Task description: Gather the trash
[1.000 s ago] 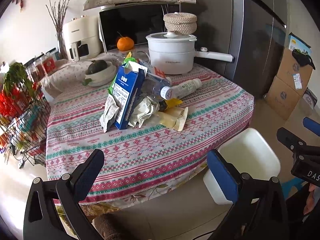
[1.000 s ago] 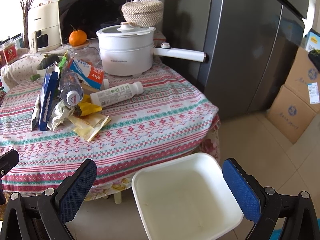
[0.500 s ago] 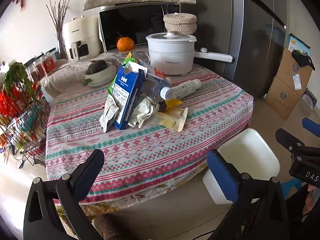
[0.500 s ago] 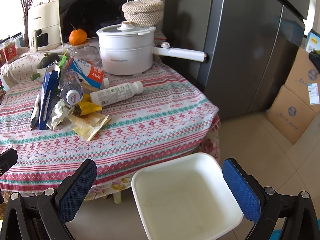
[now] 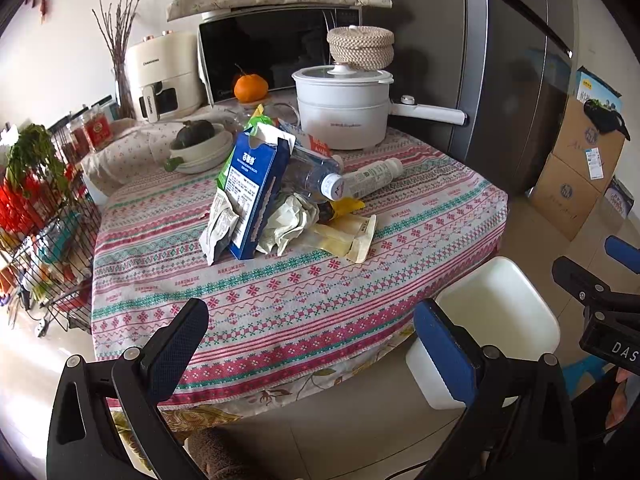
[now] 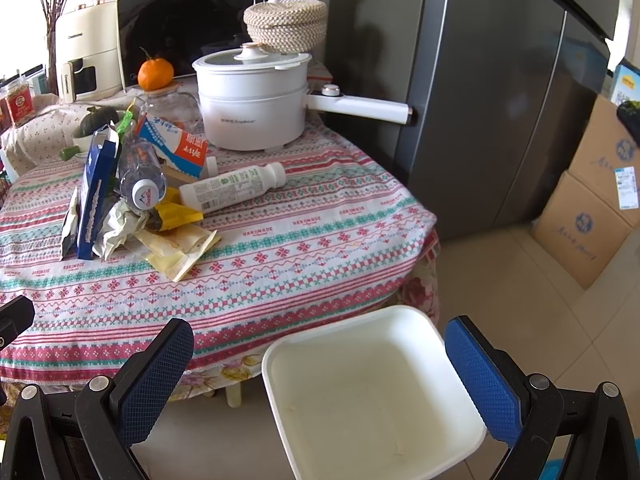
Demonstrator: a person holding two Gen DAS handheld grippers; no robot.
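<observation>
A heap of trash lies mid-table: a blue carton (image 5: 252, 196), a clear bottle (image 5: 316, 178), a white bottle (image 5: 372, 176), crumpled paper (image 5: 288, 220) and yellow wrappers (image 5: 348, 232). In the right wrist view the same heap shows the blue carton (image 6: 94, 192), the white bottle (image 6: 232, 188) and a milk carton (image 6: 176, 146). A white empty bin (image 6: 372, 392) stands on the floor by the table's near right edge; it also shows in the left wrist view (image 5: 496, 320). My left gripper (image 5: 312, 344) is open and empty, short of the table. My right gripper (image 6: 320, 376) is open over the bin.
A white pot (image 5: 344, 108) with a long handle, a woven lid, a bowl (image 5: 200, 148), an orange (image 5: 251, 87) and a microwave stand at the back. A grey fridge (image 6: 500, 80) is right, cardboard boxes (image 6: 588, 208) on the floor, a wire rack (image 5: 44, 224) left.
</observation>
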